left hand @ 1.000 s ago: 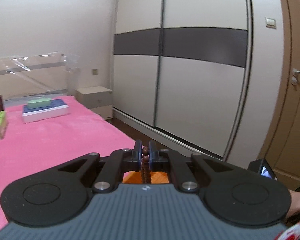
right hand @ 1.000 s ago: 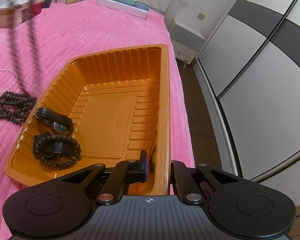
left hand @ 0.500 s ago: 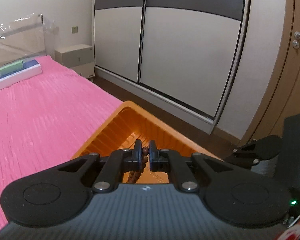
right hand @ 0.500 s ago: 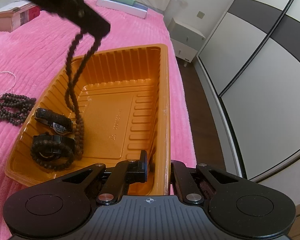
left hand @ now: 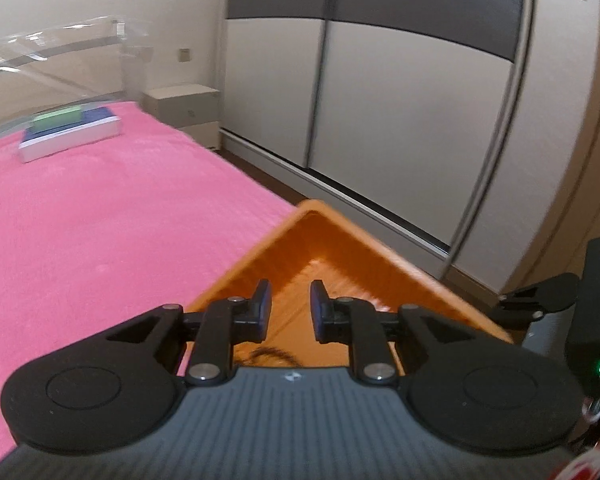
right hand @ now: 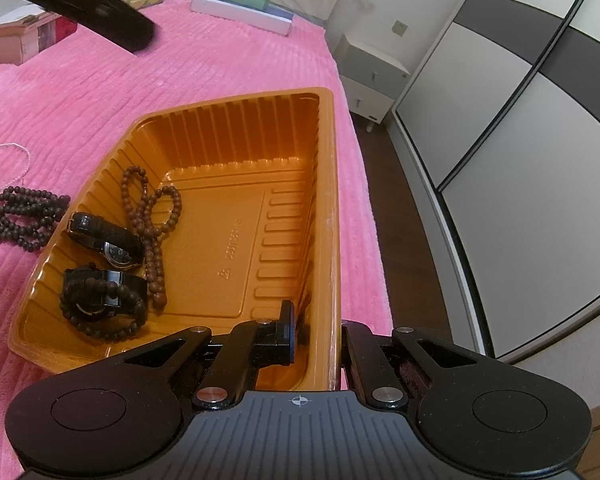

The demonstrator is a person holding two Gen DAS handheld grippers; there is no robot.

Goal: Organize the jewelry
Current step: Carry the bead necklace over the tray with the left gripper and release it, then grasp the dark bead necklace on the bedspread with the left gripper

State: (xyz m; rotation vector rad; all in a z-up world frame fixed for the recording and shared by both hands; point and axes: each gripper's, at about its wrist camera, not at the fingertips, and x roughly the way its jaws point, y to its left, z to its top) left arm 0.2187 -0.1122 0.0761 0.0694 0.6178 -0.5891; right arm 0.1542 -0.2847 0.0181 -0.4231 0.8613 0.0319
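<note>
Two watches (right hand: 108,240) and a dark bracelet (right hand: 100,308) sit at the tray's (right hand: 334,208) left end, brown beads (right hand: 150,216) just beside them. Left gripper (left hand: 290,306) above tray corner, jaws opening, nothing between. Right gripper (right hand: 314,334) clamped on tray's right rim. More dark beads (right hand: 20,218) lie on pink bedspread (right hand: 80,92) left of tray; boxes (right hand: 24,36), books (right hand: 242,10) behind.
</note>
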